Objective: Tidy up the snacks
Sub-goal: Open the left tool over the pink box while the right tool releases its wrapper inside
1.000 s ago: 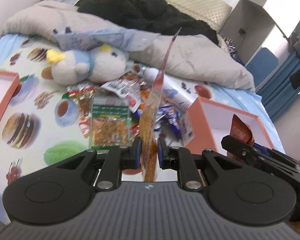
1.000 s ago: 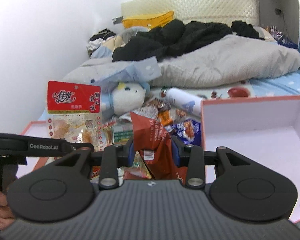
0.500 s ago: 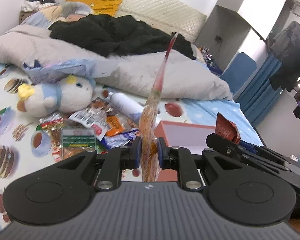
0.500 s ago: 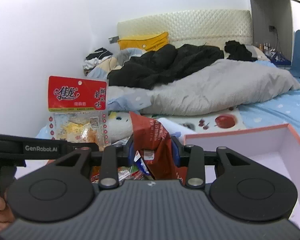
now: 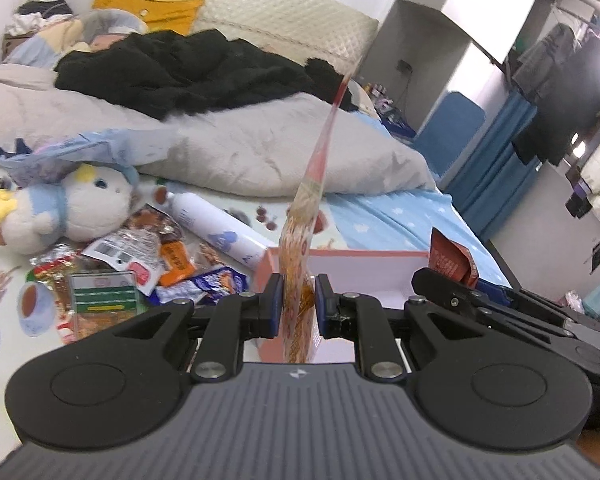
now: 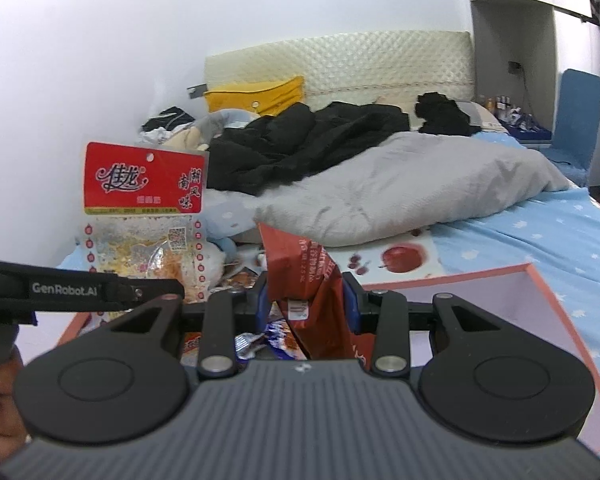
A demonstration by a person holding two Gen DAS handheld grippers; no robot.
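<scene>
Left gripper (image 5: 296, 304) clamped narrow on a clear snack bag with a red header (image 6: 144, 216), seen edge-on in the left wrist view, standing upright and rising toward 12 o'clock from between the blue pads (image 5: 273, 300). Right gripper (image 6: 306, 306) squeezed onto a crumpled dark red packet (image 6: 312, 280), pinched from both sides, its torn top poking up toward 11 o'clock. From the right wrist view, clear bag held at 9 o'clock of the red packet, well above the bedding. Pink-rimmed box (image 6: 532, 300) open at 3 o'clock of the right gripper, white inside; in the left wrist view the same box sitting just beyond the left fingertips. Loose snack pile (image 5: 148, 264) lying on the printed sheet at 10 o'clock of the left gripper, beside a plush toy (image 5: 60, 208) and a white spray can (image 5: 216, 228). Grey duvet (image 5: 260, 148) and black clothing (image 5: 172, 72) heaped farther back.
</scene>
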